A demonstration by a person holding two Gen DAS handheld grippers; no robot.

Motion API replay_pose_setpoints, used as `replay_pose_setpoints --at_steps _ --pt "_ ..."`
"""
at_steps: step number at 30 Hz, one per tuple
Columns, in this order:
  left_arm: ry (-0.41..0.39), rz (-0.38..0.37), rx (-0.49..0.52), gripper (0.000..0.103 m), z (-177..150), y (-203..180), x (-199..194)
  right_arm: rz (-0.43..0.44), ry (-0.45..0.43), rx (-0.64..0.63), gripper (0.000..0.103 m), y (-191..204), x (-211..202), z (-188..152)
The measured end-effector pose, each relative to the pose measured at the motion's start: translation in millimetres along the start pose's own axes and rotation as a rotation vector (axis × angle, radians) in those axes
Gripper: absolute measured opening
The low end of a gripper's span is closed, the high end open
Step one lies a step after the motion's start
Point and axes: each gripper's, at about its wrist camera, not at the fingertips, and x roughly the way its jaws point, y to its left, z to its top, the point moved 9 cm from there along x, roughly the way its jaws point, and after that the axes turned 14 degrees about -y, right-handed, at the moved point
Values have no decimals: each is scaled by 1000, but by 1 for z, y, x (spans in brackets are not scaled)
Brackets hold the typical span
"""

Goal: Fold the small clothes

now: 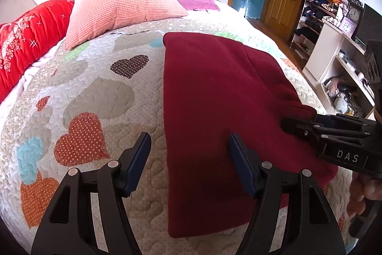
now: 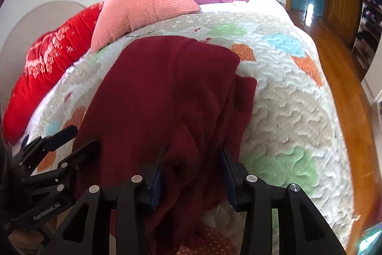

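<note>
The dark red garment (image 1: 214,111) lies on the heart-patterned quilt (image 1: 95,92), already folded into a long shape. Its long axis runs from the bottom of the left wrist frame up toward the pink pillow (image 1: 124,8).

The left gripper (image 1: 189,147) is open and empty. Its fingers stand on both sides of the garment's left edge, one over the quilt and one over the cloth.

The right gripper (image 2: 193,161) is nearer to the cloth: in its own view the fingers stand apart, with a raised bunch of the garment (image 2: 172,92) between them. I cannot tell if the pads (image 2: 226,166) really press the cloth; in the left view the tips look nearly together at the right edge. I judge that the next fold starts from this right side.

The near end of the garment is hidden under the right gripper, so how many layers it has I cannot see.
</note>
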Motion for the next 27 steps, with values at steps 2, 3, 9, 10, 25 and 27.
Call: replay_pose_setpoints --at_steps 2,3,9,10,25,27 --pt "-3 6 8 68 0 -1 -1 2 -5 19 41 -1 -3 0" --pt "-2 10 13 68 0 -1 -2 4 -5 30 41 0 -6 1" --pt "-17 38 38 68 4 1 -10 45 -36 103 46 -1 -30 7" --pt "-17 39 34 68 4 2 -11 49 -47 106 51 0 -35 8" --pt "36 -73 -195 68 11 27 -2 34 -34 176 74 -21 -22 9" --pt "56 -120 -225 68 11 25 3 36 -25 178 76 -22 -14 10"
